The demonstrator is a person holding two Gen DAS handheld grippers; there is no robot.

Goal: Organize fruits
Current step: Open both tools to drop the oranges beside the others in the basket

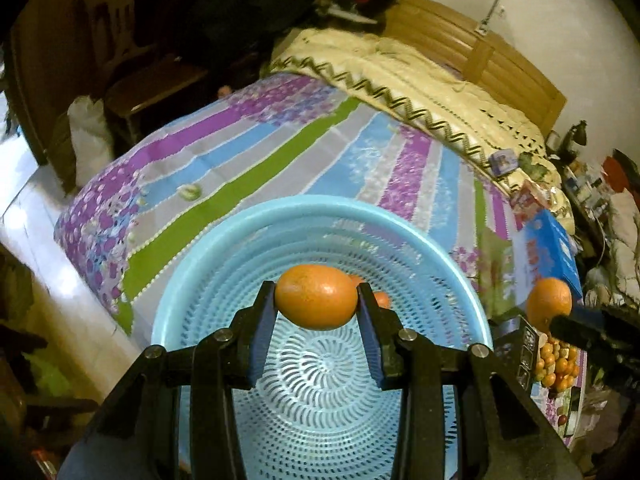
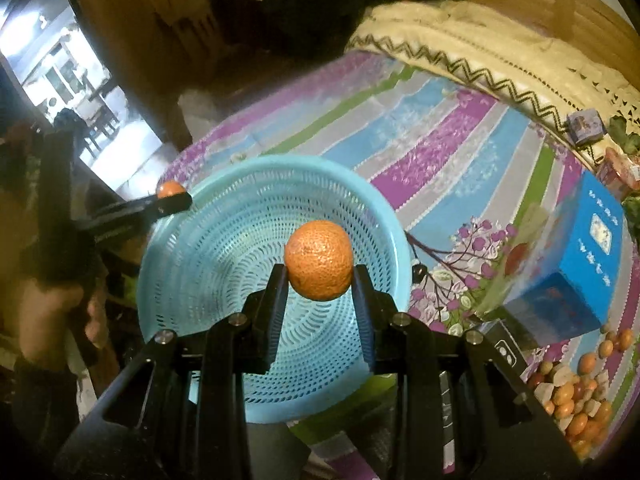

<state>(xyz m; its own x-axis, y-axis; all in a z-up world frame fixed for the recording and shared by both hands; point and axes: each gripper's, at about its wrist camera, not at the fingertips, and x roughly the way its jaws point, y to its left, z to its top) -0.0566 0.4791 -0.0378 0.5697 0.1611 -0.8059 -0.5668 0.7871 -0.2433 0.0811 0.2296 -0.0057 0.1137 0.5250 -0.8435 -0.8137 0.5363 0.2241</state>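
Note:
An orange (image 1: 316,292) sits between the blue pads of my left gripper (image 1: 317,301), which is shut on it above the pale blue perforated basket (image 1: 240,220). In the right wrist view, my right gripper (image 2: 319,276) is shut on a second, rough-skinned orange (image 2: 319,260) over the same basket (image 2: 224,184). Each gripper also shows in the other's view. The right gripper (image 1: 560,322) with its orange (image 1: 548,300) is at the basket's right edge. The left gripper (image 2: 172,202) with its orange (image 2: 170,188) is over the left rim. Small orange patches behind the left orange are unclear.
The basket rests on a striped purple, blue and green bedspread (image 1: 248,160). A blue box (image 2: 580,260) stands to the right, with a pile of small fruits (image 2: 580,404) in front of it. A small green-white ball (image 1: 189,191) lies on the bed. A person's hand (image 2: 40,312) holds the left gripper.

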